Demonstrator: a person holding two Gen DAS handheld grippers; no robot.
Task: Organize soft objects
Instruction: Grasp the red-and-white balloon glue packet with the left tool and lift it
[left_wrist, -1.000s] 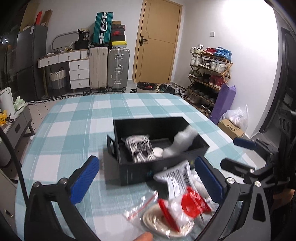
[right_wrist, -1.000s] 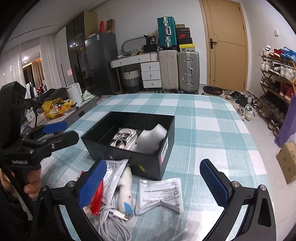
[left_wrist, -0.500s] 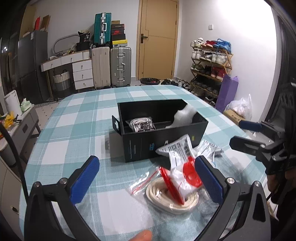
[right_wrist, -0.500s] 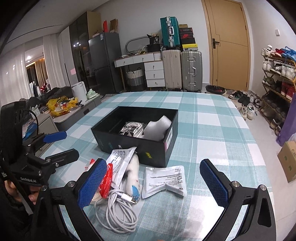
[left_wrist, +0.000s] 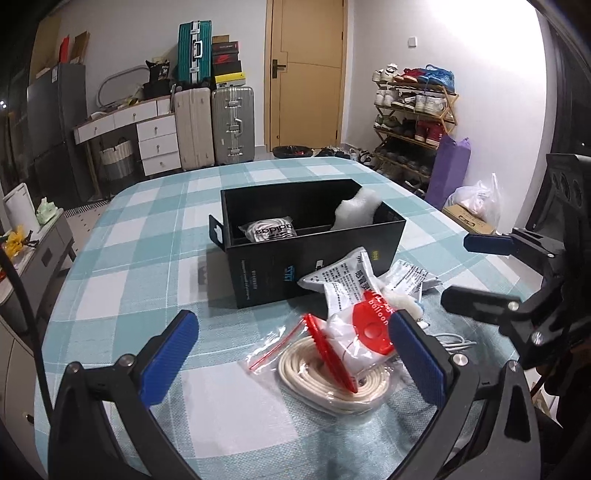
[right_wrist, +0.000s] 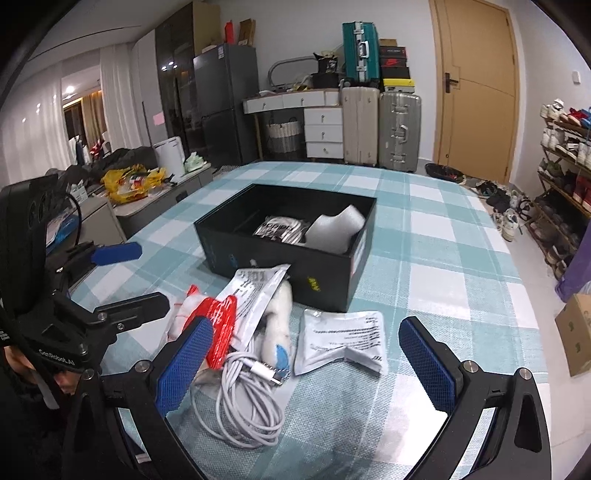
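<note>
A black open box (left_wrist: 314, 254) (right_wrist: 343, 273) stands mid-table and holds a bagged sock pack (left_wrist: 269, 230) (right_wrist: 280, 229) and a white foam piece (left_wrist: 356, 212) (right_wrist: 336, 230). In front of it lie a bagged cream rope coil (left_wrist: 332, 380), a red balloon pack (left_wrist: 373, 325) (right_wrist: 218, 328), printed white pouches (left_wrist: 347, 284) (right_wrist: 341, 339), a white plush toy (right_wrist: 277, 325) and a white cable coil (right_wrist: 243, 402). My left gripper (left_wrist: 295, 358) is open and empty above the rope bag. My right gripper (right_wrist: 306, 365) is open and empty above the cable and pouch.
The table has a teal checked cloth (left_wrist: 147, 236) with rounded edges. Suitcases (left_wrist: 214, 125), a drawer unit and a door stand behind. A shoe rack (left_wrist: 413, 122) is at the right. A low cabinet (right_wrist: 122, 218) with clutter is at the left.
Both grippers have pulled back and up from the box, so more of the table and the loose items show. Both stay open and empty.
</note>
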